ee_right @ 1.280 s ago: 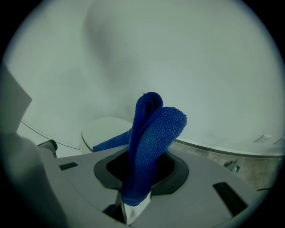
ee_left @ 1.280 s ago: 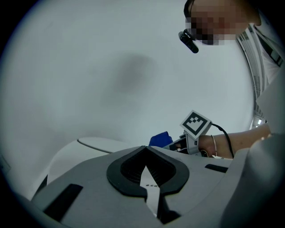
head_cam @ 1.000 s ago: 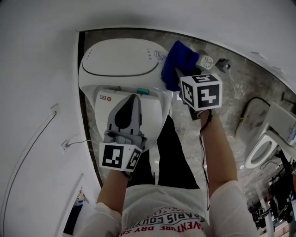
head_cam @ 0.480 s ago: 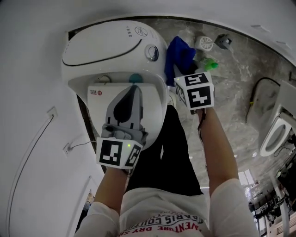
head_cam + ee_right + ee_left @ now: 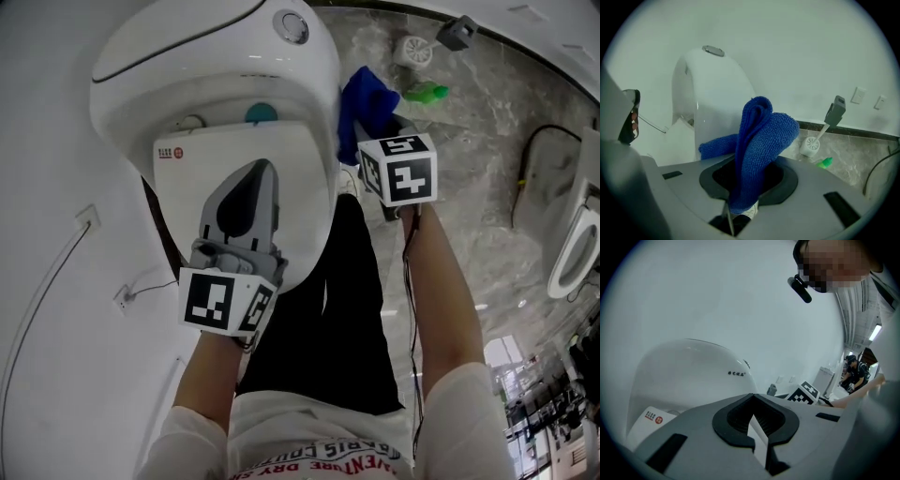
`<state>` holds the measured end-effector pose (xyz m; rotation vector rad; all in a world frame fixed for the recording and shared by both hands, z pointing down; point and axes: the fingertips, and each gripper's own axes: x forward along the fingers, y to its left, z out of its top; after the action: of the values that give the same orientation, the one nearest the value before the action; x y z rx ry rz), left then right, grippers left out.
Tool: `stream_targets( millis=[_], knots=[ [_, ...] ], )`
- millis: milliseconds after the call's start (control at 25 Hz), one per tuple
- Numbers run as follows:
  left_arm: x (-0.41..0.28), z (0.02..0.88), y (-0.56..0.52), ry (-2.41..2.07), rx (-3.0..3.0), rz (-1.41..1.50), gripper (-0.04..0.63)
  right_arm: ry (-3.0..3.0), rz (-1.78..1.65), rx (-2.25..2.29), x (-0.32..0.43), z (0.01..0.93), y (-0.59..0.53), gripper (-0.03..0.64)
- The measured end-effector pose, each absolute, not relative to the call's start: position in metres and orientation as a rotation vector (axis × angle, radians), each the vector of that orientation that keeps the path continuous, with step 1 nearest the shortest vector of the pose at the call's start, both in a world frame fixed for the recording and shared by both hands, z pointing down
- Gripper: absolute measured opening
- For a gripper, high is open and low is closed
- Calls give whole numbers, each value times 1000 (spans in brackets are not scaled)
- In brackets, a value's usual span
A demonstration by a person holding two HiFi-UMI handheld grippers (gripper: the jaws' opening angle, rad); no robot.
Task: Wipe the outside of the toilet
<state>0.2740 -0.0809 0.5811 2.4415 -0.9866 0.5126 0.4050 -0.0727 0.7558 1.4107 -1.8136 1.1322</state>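
My right claw [image 5: 746,190] is clenched on a blue cloth [image 5: 759,136]. The cloth stands up out of the jaws in a thick fold, with one end trailing off to the claw's left. Straight ahead of this claw, behind the cloth, rises the white side of the toilet [image 5: 314,103]. The cloth sits just beside that side, but I cannot tell whether it touches. Off to this claw's right, on the marbled floor [image 5: 469,187], a toilet brush [image 5: 820,133] leans in its holder, with a small green bottle [image 5: 825,162] just beside it, nearer to me. My left claw [image 5: 266,169] has its jaws pressed together with nothing between them. It is held over the closed lid [image 5: 300,187], tips pointing toward the tank. I cannot tell whether it rests on the lid. Beyond its tips the rounded tank rises, a round flush button [image 5: 292,25] on top, and to this claw's left a small red label [image 5: 172,153] sits at the lid's corner. My two claws are well apart, with the toilet's right edge between them.
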Motion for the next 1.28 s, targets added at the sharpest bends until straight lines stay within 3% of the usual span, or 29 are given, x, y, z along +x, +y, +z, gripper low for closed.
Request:
stream_targets(
  millis=[1280],
  knots=[
    [223, 655, 124, -1171, 2298, 528, 6, -1895, 1072, 1108, 326, 882, 127, 86]
  ],
)
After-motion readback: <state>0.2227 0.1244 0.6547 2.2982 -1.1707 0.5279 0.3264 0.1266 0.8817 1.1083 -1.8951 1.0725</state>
